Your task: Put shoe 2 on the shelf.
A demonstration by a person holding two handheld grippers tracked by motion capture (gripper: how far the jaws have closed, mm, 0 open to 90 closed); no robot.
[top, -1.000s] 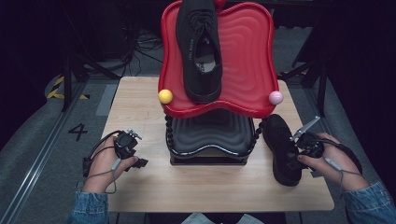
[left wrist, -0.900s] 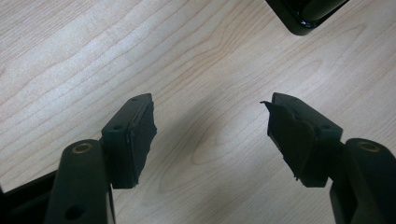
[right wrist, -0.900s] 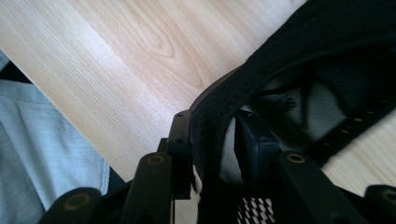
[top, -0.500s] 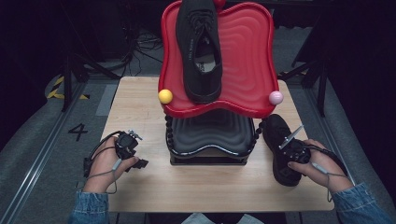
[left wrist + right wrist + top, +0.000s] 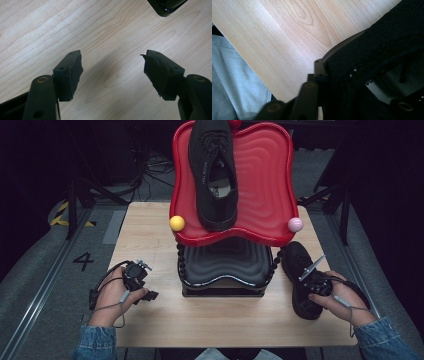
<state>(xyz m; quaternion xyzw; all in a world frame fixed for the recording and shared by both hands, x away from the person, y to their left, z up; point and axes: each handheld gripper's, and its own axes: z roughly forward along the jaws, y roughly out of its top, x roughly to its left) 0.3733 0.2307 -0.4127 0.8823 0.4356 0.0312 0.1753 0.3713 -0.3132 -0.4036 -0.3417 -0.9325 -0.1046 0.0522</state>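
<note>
Right gripper (image 5: pixel 314 279) has dropped onto the table's shoe (image 5: pixel 300 277), fingers just closing, pinching its side; left gripper (image 5: pixel 136 276) unmoved, fingers spread

Right hand-held gripper (image 5: pixel 311 279) (seemingly) on shoe (image 5: pixel 301 280)

A black shoe (image 5: pixel 301 281) is seen on the pale wood-grain worktop (image 5: pixel 150 240); a red ribbed tray (image 5: pixel 265 180) bears another black shoe (image 5: pixel 214 170), with yellow (image 5: pixel 177 223) and pink (image 5: pixel 295 224) balls.
</note>
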